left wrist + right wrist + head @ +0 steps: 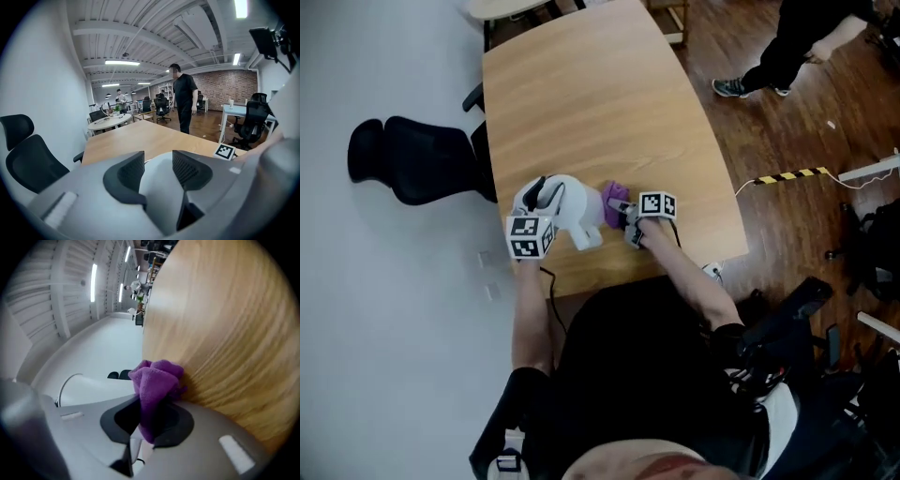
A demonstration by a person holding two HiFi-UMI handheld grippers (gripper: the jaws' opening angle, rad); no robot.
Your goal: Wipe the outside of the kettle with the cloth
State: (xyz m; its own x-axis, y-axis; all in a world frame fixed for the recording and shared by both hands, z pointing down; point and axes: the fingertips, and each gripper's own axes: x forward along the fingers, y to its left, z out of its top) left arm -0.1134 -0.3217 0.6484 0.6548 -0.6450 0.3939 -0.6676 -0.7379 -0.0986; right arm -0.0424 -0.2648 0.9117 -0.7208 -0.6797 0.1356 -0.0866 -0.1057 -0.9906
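Purple cloth (pixel 157 380) sits pinched in the right tongs (pixel 150 417) beside the white kettle (pixel 578 223), which the left tongs (pixel 158 166) clamp on the wooden bench (pixel 600 103).

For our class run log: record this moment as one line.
left gripper: holds kettle | right gripper: holds cloth | cloth beside kettle, contact unclear

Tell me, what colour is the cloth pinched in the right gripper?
Purple. The cloth shows best in the right gripper view.
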